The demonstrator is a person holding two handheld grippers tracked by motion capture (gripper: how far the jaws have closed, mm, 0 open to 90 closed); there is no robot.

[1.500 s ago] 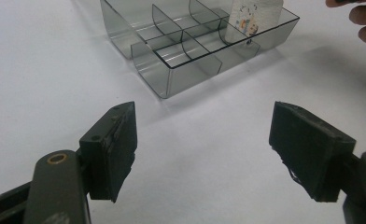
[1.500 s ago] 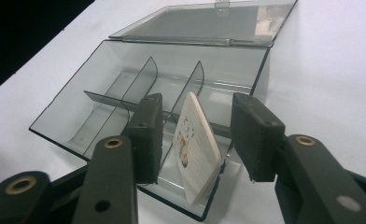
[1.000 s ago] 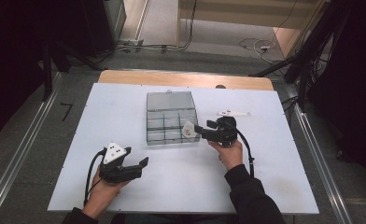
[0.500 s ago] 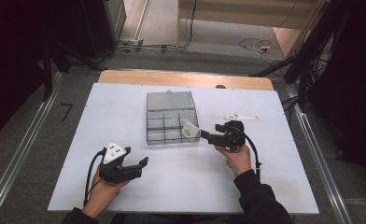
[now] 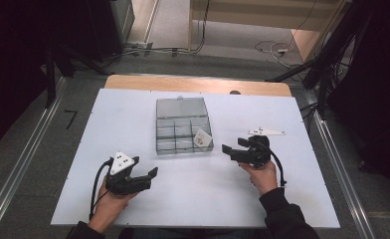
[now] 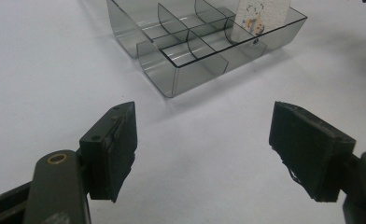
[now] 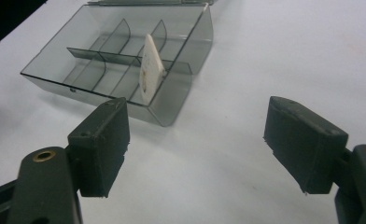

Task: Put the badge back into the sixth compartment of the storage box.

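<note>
Left tool [image 5: 150,175] lower left, right tool [image 5: 231,148] right of centre, both spread, empty; grey box [image 5: 182,124] mid-frame on white surface [image 5: 282,189], perhaps a card [image 5: 201,137] inside

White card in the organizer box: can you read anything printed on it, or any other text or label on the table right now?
No text can be read.
White card in the grey organizer box: small coloured marks, too blurred to read.
White flat piece on the table: no legible marking.
Left tool and right tool: no labels seen.
</note>
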